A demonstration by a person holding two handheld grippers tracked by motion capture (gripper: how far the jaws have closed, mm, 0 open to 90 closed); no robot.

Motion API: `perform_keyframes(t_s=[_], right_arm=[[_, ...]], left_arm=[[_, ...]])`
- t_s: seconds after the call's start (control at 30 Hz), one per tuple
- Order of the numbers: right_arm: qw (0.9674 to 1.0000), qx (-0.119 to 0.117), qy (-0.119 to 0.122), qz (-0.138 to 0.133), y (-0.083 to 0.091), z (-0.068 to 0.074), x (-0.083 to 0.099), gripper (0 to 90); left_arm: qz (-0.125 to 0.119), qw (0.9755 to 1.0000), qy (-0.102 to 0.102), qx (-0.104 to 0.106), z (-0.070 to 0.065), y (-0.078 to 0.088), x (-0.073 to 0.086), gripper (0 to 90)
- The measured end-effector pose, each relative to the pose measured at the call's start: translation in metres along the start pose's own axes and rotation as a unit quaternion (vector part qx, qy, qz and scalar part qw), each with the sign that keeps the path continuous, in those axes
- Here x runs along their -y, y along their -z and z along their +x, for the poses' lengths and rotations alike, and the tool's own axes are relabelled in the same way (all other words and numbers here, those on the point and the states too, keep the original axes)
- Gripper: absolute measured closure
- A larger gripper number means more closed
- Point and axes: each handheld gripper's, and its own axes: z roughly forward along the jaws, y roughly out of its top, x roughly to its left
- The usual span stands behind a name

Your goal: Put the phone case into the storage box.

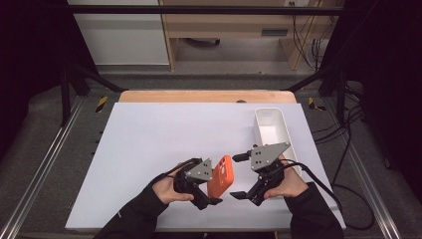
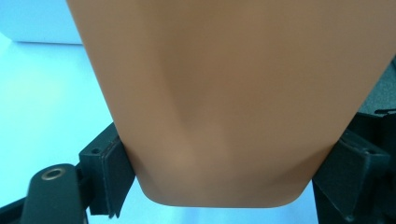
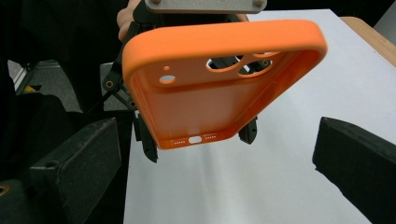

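An orange phone case [image 1: 221, 177] is held just above the white sheet, near the front of the table. My left gripper [image 1: 214, 183] is shut on it, its pads [image 2: 116, 172] pressing the two long edges. The left gripper view has the case's smooth back [image 2: 233, 93] close up. The right gripper view looks into the case's hollow inside [image 3: 219, 93], with camera cut-outs and port holes showing, and my left gripper's fingers [image 3: 148, 147] behind it. Just right of the case, my right gripper [image 1: 235, 177] stands open and faces it, nothing between its jaws [image 3: 217, 177].
A white sheet [image 1: 164, 144] covers the wooden table [image 1: 206, 96]. A long white tray [image 1: 257, 130] stands at the right, just behind my right hand. Black frame rails and cables run along both sides of the table.
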Motion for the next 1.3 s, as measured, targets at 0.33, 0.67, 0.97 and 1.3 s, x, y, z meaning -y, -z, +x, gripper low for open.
perform_keyframes(t_s=[0.33,0.67,0.97,1.3], right_arm=[[1.0000,-0.007,0.001,-0.006,-0.003,0.000,0.000,2.2],[0.9999,-0.011,0.005,-0.012,-0.005,0.000,0.000,3.5],[0.9996,-0.020,0.009,-0.017,-0.007,-0.001,0.001,6.5],[0.9991,-0.036,0.013,-0.020,-0.010,-0.001,0.002,11.9]], left_arm=[[-0.003,0.9999,0.000,0.012,0.001,-0.004,-0.005,15.7],[-0.008,0.9997,-0.005,0.024,-0.001,-0.009,-0.009,15.6],[-0.007,0.9994,-0.010,0.034,-0.002,-0.012,-0.010,15.7],[-0.007,0.9993,-0.016,0.034,-0.004,-0.013,-0.010,15.7]])
